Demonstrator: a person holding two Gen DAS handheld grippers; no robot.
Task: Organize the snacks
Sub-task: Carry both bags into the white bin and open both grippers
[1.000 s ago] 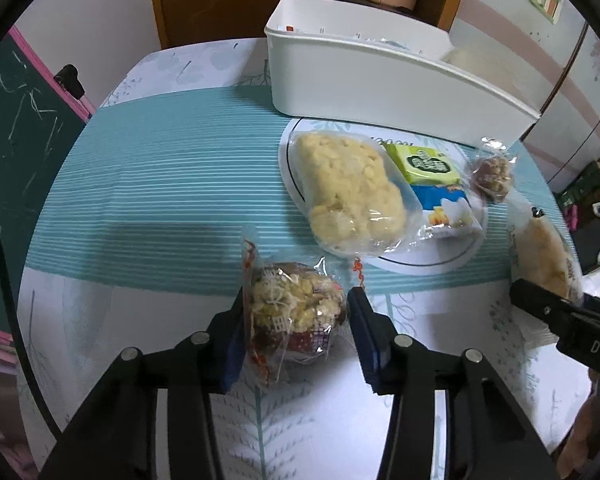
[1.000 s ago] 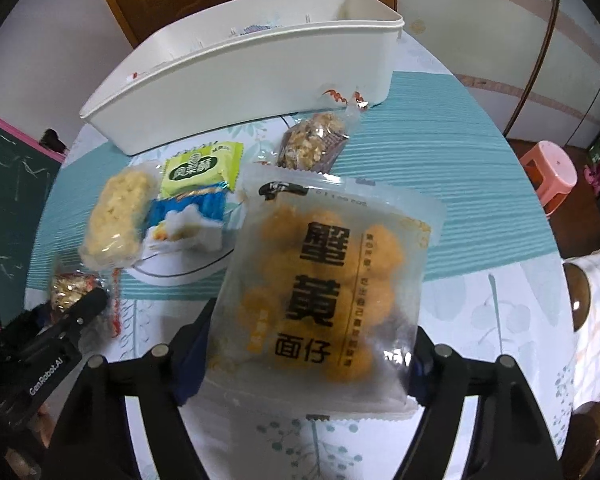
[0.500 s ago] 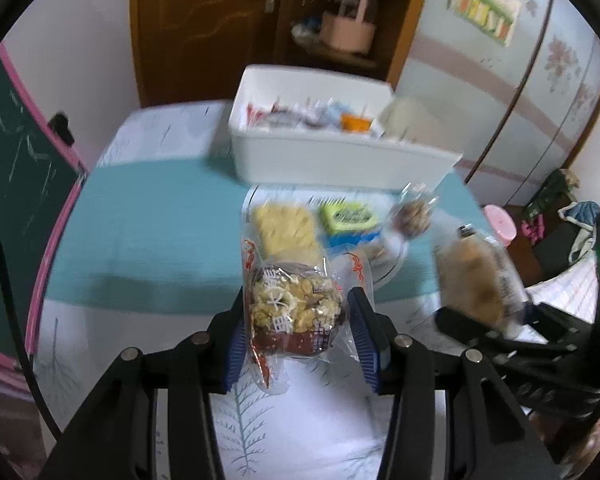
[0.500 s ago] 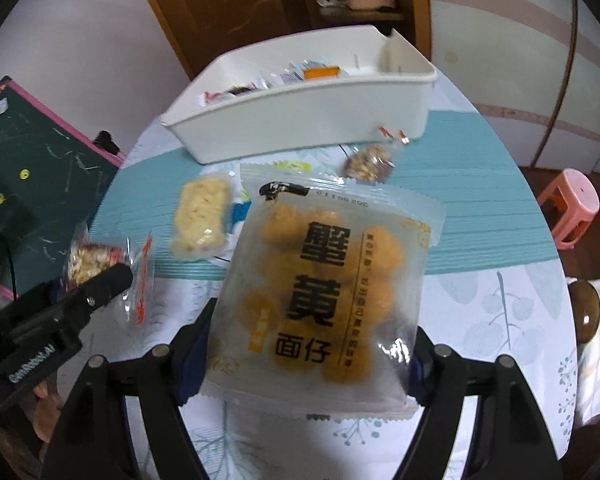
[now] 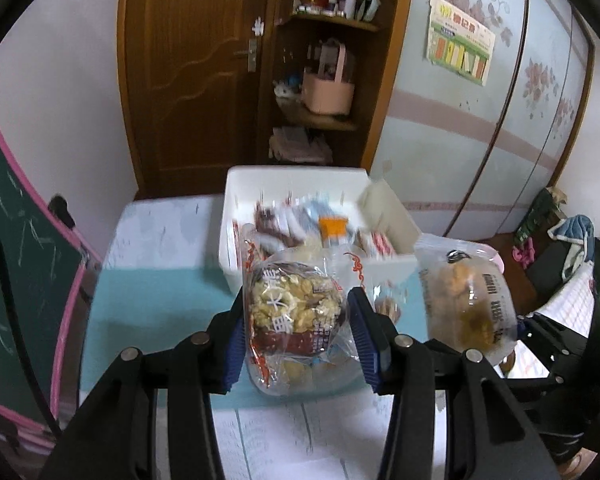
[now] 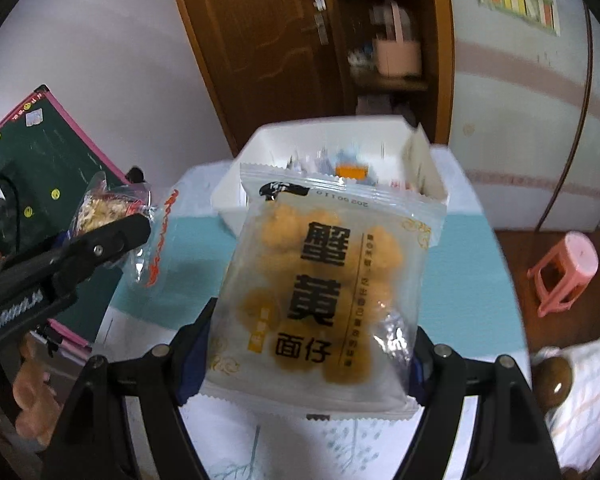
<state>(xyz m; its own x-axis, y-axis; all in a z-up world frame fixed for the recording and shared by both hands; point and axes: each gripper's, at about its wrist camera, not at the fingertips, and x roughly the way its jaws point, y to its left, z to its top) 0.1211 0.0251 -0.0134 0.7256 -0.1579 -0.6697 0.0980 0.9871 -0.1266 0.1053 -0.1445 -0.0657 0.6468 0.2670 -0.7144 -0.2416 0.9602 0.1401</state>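
My left gripper (image 5: 298,332) is shut on a clear packet of nut brittle (image 5: 292,312) and holds it in the air in front of the white bin (image 5: 244,200). My right gripper (image 6: 312,360) is shut on a clear bag of yellow snack balls (image 6: 324,280) with black Chinese print, also lifted, with the white bin (image 6: 232,184) behind it. The bin holds several wrapped snacks (image 5: 332,228). The right bag (image 5: 466,300) shows in the left wrist view, and the left packet (image 6: 104,208) in the right wrist view.
The table has a teal striped cloth (image 5: 156,292). A green chalkboard with pink frame (image 5: 20,240) stands at its left. A brown door (image 5: 188,60) and shelves are behind. A pink stool (image 6: 568,268) stands on the floor at right. A small snack packet (image 5: 388,304) lies near the bin.
Both grippers have risen well above the table with their packets and tilted up toward the bin. The bin's inside now shows; the plate with other snacks has dropped from view.
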